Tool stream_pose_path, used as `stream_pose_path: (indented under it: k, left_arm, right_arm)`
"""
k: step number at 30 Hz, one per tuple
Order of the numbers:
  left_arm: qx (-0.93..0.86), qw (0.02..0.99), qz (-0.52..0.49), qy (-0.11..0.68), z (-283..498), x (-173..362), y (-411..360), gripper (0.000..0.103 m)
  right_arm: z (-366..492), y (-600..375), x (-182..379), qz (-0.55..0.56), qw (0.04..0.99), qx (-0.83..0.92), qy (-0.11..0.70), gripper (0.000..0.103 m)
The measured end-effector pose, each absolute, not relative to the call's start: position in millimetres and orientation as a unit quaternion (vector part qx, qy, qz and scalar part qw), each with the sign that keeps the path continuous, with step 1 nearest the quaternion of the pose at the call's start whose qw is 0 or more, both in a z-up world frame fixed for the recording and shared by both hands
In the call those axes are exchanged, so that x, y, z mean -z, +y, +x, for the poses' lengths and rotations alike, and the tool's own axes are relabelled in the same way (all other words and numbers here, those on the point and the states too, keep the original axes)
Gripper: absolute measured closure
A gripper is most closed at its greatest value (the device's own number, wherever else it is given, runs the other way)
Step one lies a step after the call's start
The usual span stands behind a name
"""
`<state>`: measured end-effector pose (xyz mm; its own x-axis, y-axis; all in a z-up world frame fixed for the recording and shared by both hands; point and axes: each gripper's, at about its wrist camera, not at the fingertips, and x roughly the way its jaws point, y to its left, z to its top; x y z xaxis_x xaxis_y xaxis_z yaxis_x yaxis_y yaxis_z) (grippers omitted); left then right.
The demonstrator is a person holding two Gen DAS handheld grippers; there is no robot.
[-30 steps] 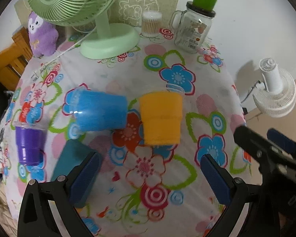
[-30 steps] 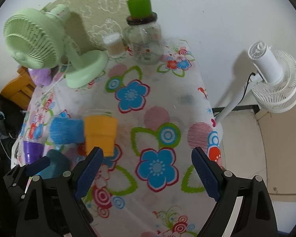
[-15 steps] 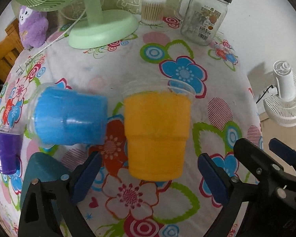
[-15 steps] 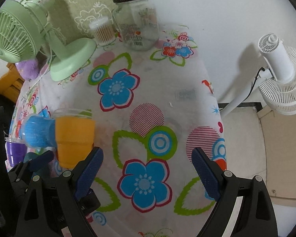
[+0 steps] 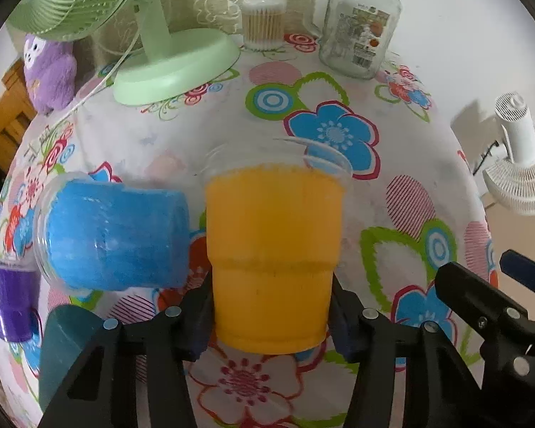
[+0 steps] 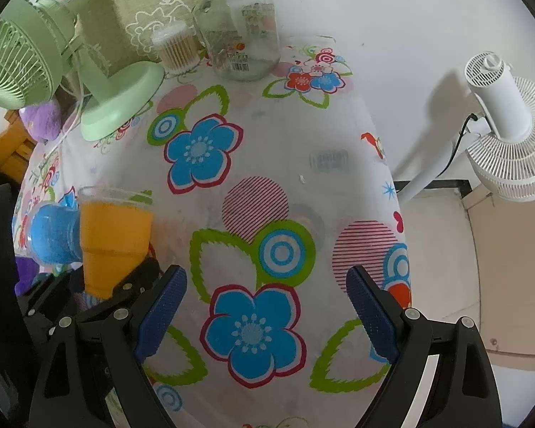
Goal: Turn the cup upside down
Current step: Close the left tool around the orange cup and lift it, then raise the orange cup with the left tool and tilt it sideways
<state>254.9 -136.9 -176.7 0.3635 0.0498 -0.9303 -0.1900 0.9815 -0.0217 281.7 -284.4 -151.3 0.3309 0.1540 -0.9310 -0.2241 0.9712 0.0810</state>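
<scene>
An orange cup (image 5: 271, 249) with a clear rim lies on its side on the flowered tablecloth (image 5: 392, 178), mouth facing away. My left gripper (image 5: 269, 317) is shut on its base end, one pad on each side. The cup also shows in the right wrist view (image 6: 114, 239), with the left gripper (image 6: 125, 285) at its base. My right gripper (image 6: 267, 314) is open and empty above the cloth to the right of the cup.
A blue cup (image 5: 114, 235) lies on its side touching the orange cup's left. A purple cup (image 5: 7, 303) and a teal object (image 5: 71, 342) sit further left. A green fan (image 5: 171, 64), cotton-swab box (image 5: 264, 21) and glass jar (image 5: 360, 25) stand at the back. The table edge is at the right, with a white floor fan (image 6: 506, 135) beyond it.
My left gripper moved forward to the orange cup and closed on its base. My right gripper moved forward over the table and stayed open.
</scene>
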Motion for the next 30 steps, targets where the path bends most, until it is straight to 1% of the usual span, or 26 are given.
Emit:
stream_pose_path:
  k: [6, 15, 21, 30]
  left_arm:
    - [-0.044, 0.841, -0.024, 0.539, 243, 160, -134, 0.048]
    - [0.018, 0.853, 0.039, 0.521, 205, 129, -116, 0.048]
    - [0.091, 0.846, 0.059, 0.523, 174, 110, -98, 0.048]
    - [0.179, 0.837, 0.129, 0.5, 125, 91, -91, 0.048]
  right_arm:
    - [271, -278, 146, -0.035, 0.816, -0.12, 0.565, 0.01]
    - [234, -260, 118, -0.04, 0.827, -0.116, 0.548, 0.01]
    - [189, -245, 94, -0.017, 0.837, -0.093, 0.539, 0.01]
    - [123, -223, 77, 0.0, 0.843, -0.054, 0.535, 0.01]
